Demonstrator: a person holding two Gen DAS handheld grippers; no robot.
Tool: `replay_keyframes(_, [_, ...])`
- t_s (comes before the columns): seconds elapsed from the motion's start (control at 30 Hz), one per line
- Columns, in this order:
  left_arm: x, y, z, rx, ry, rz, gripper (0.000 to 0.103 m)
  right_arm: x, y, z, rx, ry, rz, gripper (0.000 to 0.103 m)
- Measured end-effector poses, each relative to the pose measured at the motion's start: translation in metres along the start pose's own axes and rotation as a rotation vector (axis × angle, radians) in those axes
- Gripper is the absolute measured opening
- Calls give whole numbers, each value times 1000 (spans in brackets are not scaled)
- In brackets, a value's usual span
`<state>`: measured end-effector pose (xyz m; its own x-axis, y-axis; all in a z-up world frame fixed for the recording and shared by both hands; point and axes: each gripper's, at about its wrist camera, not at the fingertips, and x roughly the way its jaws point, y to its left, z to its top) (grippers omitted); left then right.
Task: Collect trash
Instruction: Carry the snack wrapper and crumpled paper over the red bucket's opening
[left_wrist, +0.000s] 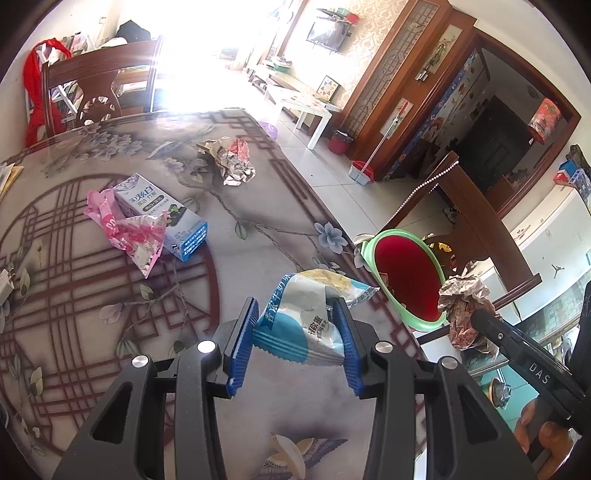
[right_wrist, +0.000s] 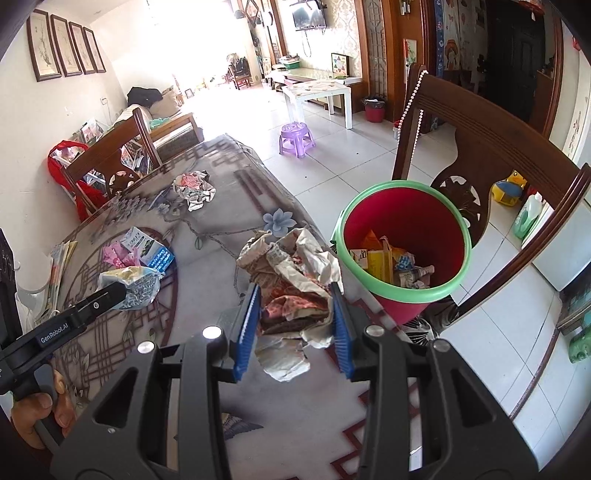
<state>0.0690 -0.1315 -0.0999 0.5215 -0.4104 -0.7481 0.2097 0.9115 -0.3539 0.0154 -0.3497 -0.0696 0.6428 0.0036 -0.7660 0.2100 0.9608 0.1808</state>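
Sunlight floods the living room behind your work, washing out the far end of the dining table (left_wrist: 258, 206), whose flower-patterned cover fills both wrist views. You are mid-carry: your left gripper (left_wrist: 299, 314) pinches a blue-and-white snack wrapper (left_wrist: 295, 325) between its blue pads, and your right gripper (right_wrist: 295, 306) is clamped on a crumpled paper wad (right_wrist: 291, 280), both lifted clear of the tabletop. Your target, the red bin (right_wrist: 402, 236) with its green rim, stands just off the table's edge in front of a wooden chair (right_wrist: 491, 147), and it already holds some yellow packets and scraps. I judge the next move to be bringing the right load over the rim and spreading the jaws only once the wad hangs inside the opening, since it is bulky and loose flaps trail below the pads; the left load should follow, and you will want to keep the two tools from crowding each other over that one mouth. Still lying on the table, well apart from the bin, are a toothpaste box (left_wrist: 162, 218) with a pink wrapper (left_wrist: 125, 229) against it, and another crumpled paper ball (left_wrist: 229, 158) farther back. From the left view the bin's contents are hidden; its base and whatever it stands on are not visible in either view. Print on the wrappers is too small to read with any confidence.
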Motion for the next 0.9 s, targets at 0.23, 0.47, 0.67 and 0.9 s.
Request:
replay_keyframes(0.23, [8, -8, 1, 7, 10, 5, 39, 4, -10, 4, 12, 5, -12, 36])
replay_keyframes(0.47, [19, -16, 5, 15, 22, 5, 39, 9, -18, 8, 15, 13, -17, 36])
replay_keyframes(0.67, [29, -26, 7, 26, 35, 3, 39, 16, -25, 11, 15, 26, -15, 36])
replay_keyframes(0.9, [40, -37, 12, 29, 45, 10, 39, 23, -38, 18, 18, 33, -15, 36])
